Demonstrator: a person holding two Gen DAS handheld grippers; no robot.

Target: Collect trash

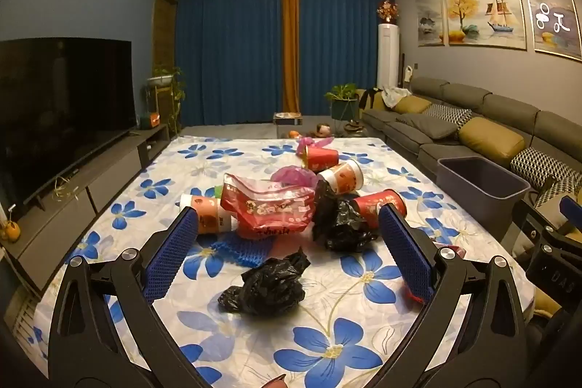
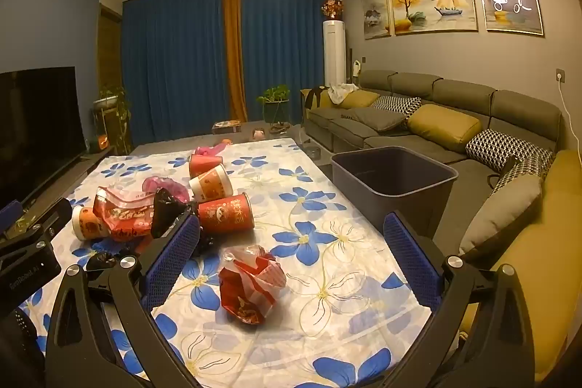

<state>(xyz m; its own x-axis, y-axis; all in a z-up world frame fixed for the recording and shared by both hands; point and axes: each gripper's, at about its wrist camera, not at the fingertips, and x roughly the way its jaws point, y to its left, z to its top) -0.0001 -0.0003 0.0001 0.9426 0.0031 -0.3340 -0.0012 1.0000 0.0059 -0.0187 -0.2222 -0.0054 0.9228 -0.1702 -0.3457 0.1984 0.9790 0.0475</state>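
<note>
Trash lies on a table with a blue-flowered cloth [image 1: 327, 344]. In the left wrist view my left gripper [image 1: 287, 224] is open above a crumpled black bag [image 1: 263, 286], a blue foam net [image 1: 242, 248], a red snack bag [image 1: 271, 206], another black bag [image 1: 336, 220] and several red and white paper cups [image 1: 342, 175]. In the right wrist view my right gripper [image 2: 291, 235] is open above a crumpled red wrapper [image 2: 251, 282]. A red cup [image 2: 225, 213] lies beyond it. The dark grey bin [image 2: 394, 180] stands at the table's right edge.
A grey sofa [image 2: 454, 119] with yellow and patterned cushions runs along the right. A TV [image 1: 62, 104] on a low cabinet stands on the left. Blue curtains and potted plants are at the far end. The right gripper's body [image 1: 549, 242] shows at the right of the left wrist view.
</note>
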